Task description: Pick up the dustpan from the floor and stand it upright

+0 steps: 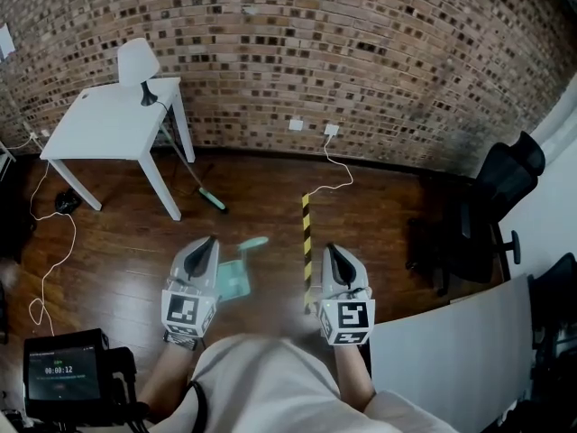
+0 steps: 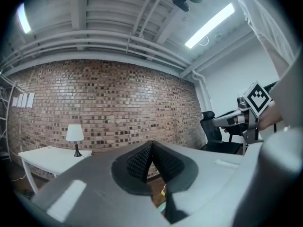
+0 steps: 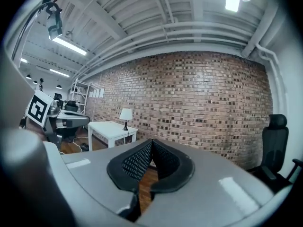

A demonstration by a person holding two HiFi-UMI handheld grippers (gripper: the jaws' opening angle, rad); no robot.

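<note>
Below and between the two pairs of jaws, nearer the left pair, one teal dustpan (image 1: pixel 236 278) lies flat on the wooden floor (image 1: pixel 117 242). Its handle (image 1: pixel 255 242) points away from the person; its outline is blurred. Left gripper (image 1: pixel 210 242): jaws closed, pads meeting, nothing between them. Right gripper (image 1: pixel 331 249): jaws likewise closed and empty. Both point level at the brick wall (image 1: pixel 361 52), passing over the dustpan rather than aiming at it, and neither touches it.

Handling (judged): probably thin moulded plastic, hence light and fairly stiff, with a smooth face that may slip between the pads. The wide tray offers no narrow edge and would likely flex. The handle looks slim enough for one pair of jaws. Suggested hold: the handle close to where it joins the tray, so the tray swings little while being tipped up. The other jaws may steady the tray's rim. Once upright it is likely to tip easily.

Count: dustpan, one. Broom (image 1: pixel 213 200), one, well ahead of the left jaws, leaning at the white surface (image 1: pixel 108 124). Surface, one. Lamp (image 1: pixel 138 66), one, on that surface. Striped floor tape (image 1: pixel 306 233), one, just beside the right jaws. Grippers, two.
</note>
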